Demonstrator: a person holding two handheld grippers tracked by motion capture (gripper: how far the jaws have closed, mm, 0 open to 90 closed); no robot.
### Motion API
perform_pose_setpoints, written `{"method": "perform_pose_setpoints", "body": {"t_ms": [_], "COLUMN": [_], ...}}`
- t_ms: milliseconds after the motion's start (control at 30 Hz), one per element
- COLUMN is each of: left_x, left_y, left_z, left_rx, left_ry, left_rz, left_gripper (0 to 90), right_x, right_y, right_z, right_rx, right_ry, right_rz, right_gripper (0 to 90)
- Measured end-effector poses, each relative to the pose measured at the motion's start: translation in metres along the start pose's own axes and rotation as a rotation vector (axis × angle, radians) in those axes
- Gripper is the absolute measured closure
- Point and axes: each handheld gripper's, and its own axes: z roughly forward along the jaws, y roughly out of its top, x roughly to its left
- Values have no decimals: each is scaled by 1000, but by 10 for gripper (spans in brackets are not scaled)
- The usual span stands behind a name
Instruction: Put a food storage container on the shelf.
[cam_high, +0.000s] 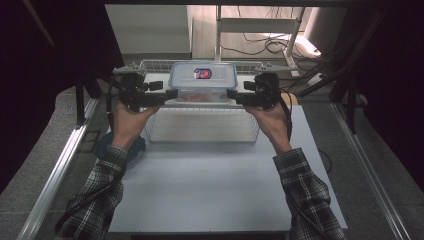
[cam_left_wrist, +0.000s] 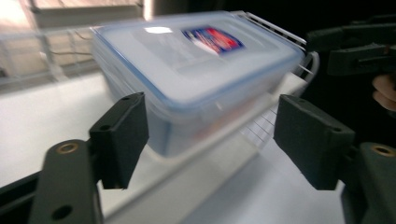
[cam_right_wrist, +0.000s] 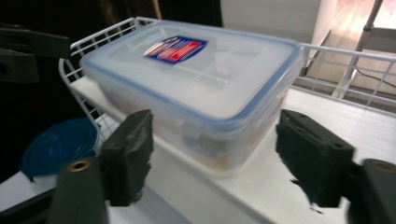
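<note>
A clear lidded plastic box (cam_high: 202, 82) sits in a white wire basket (cam_high: 200, 131) at the far middle of the tabletop (cam_high: 210, 185), flanked by a person's two hand-held tools; the left tool (cam_high: 170, 94) points in at the box's left end and the right tool (cam_high: 231, 94) at its right end, so the box lies straight between them with its long axis running from one tool to the other; both hands appear equally near, each tip just beside or touching an end wall, though the high view cannot settle contact. In the left gripper view the jaws of that tool (cam_left_wrist: 210, 140) stand wide apart with the box (cam_left_wrist: 196, 79) ahead of them and nothing pressed between the pads; the right gripper view shows the same of the right tool (cam_right_wrist: 212, 154), jaws open, the box (cam_right_wrist: 196, 88) just beyond them and unheld. The box carries a blue-rimmed lid with a red and blue label (cam_right_wrist: 176, 48); something reddish shows through its walls, too blurred to name. A blue round lid (cam_right_wrist: 58, 147) lies on the tabletop outside the basket, near the left forearm. Any lift would likely call for both tools closing on opposite ends together.
</note>
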Motion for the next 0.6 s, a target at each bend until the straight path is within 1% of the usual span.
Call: {"method": "perform_pose_setpoints", "body": {"t_ms": [100, 167, 233, 333, 433, 533, 600], "left_x": [-3, -6, -8, -13, -16, -18, -20], "left_y": [-11, -18, -25, -36, -46, -57, -65], "left_z": [-2, -3, -5, -8, -8, -7, -5], "left_rx": [27, 34, 34, 36, 34, 34, 39], "left_ry": [4, 2, -6, -16, -29, -31, -25], "left_rz": [20, 24, 24, 27, 21, 26, 29], "left_gripper": [216, 203, 195, 182, 171, 159, 145], "right_x": [7, 10, 11, 12, 12, 13, 14], "right_y": [-7, -12, -16, -23, -31, -39, -47], "right_z": [-4, -7, -9, -12, -12, -12, -12], "right_rx": [-1, 1, 3, 4, 14, 25, 33], "right_ry": [-5, -9, -3, 9, 12, 17, 16], "right_rz": [-36, -55, -63, -61, -69, -77, -90], "right_gripper": [171, 139, 120, 101, 88, 77, 65]}}
